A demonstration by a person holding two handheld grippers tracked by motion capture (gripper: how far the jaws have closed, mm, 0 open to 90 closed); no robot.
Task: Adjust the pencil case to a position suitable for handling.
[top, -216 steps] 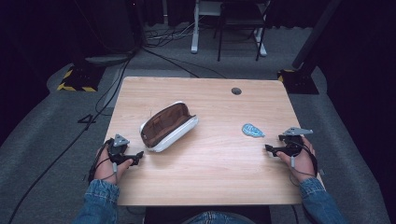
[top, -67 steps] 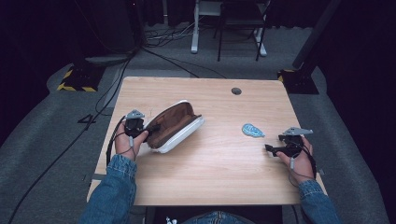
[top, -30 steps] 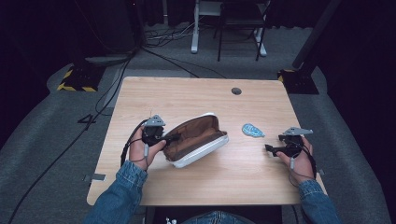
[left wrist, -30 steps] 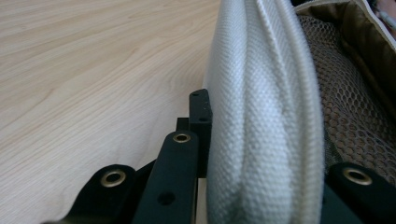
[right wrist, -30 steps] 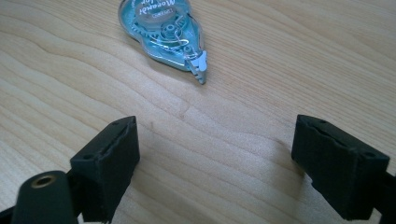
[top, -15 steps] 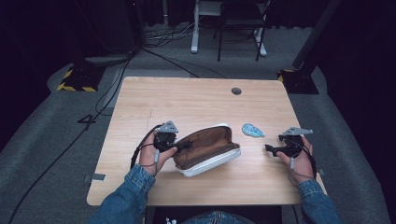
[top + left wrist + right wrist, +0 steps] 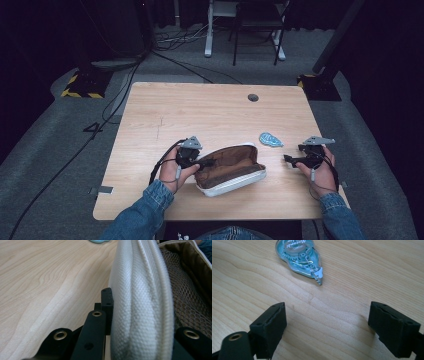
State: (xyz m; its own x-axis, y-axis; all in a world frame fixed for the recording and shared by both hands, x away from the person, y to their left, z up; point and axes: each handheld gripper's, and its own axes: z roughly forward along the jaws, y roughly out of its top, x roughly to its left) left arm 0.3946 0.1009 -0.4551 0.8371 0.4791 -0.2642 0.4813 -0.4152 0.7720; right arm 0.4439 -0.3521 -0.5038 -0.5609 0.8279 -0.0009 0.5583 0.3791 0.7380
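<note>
A wooden table is seen from above in the high view, with a white pencil case with a brown lining lying open in the lower centre of the frame. The left gripper is held in the left hand at the left end of the case, and its jaws are clamped on the case's white fabric wall. In the left gripper view, that wall is seen pinched between the two black jaws in the centre of the frame, with brown mesh lining at the right. A blue correction tape dispenser lies on the table just to the upper right of the case and apart from it. The right gripper is held in the right hand at the right of the frame, near the table's edge. In the right gripper view, its jaws are spread wide over bare wood, and the dispenser is seen at the top of the frame, beyond the jaw tips and untouched.
</note>
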